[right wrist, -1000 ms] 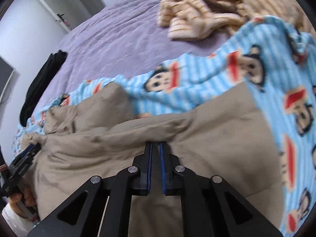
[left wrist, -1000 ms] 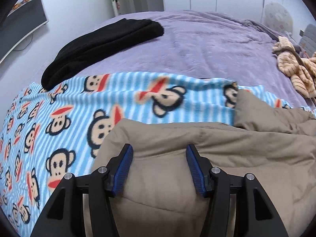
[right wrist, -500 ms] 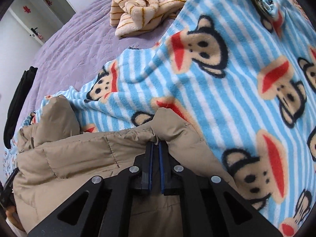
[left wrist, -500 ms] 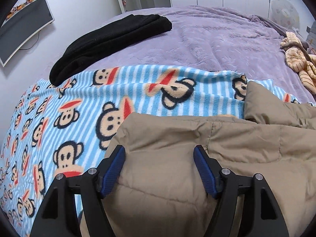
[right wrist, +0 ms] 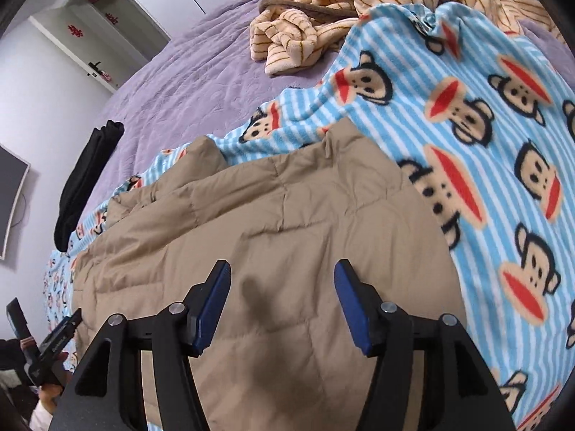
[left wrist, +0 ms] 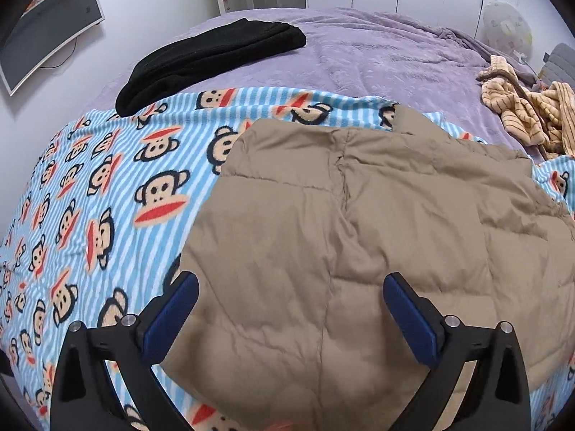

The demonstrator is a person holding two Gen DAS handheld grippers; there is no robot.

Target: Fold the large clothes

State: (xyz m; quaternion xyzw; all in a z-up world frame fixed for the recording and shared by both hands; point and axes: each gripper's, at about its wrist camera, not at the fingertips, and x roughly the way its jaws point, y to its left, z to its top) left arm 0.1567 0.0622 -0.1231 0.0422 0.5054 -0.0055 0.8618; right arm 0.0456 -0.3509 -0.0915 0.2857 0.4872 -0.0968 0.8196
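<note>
With the jacket (left wrist: 359,233) lying folded on the monkey blanket (left wrist: 107,186) and both the left gripper (left wrist: 287,316) and right gripper (right wrist: 282,305) spread empty above it, one fold looks finished, so the next move calls for regripping an edge.

One tan quilted jacket (left wrist: 359,233), one monkey-print blanket (left wrist: 107,179), one black garment (left wrist: 212,57), one striped beige garment (right wrist: 323,18), two grippers (left wrist: 291,309) (right wrist: 282,298).

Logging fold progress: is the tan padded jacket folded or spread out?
Folded: the tan padded jacket is a compact block on the monkey blanket, no sleeves spread out.
</note>
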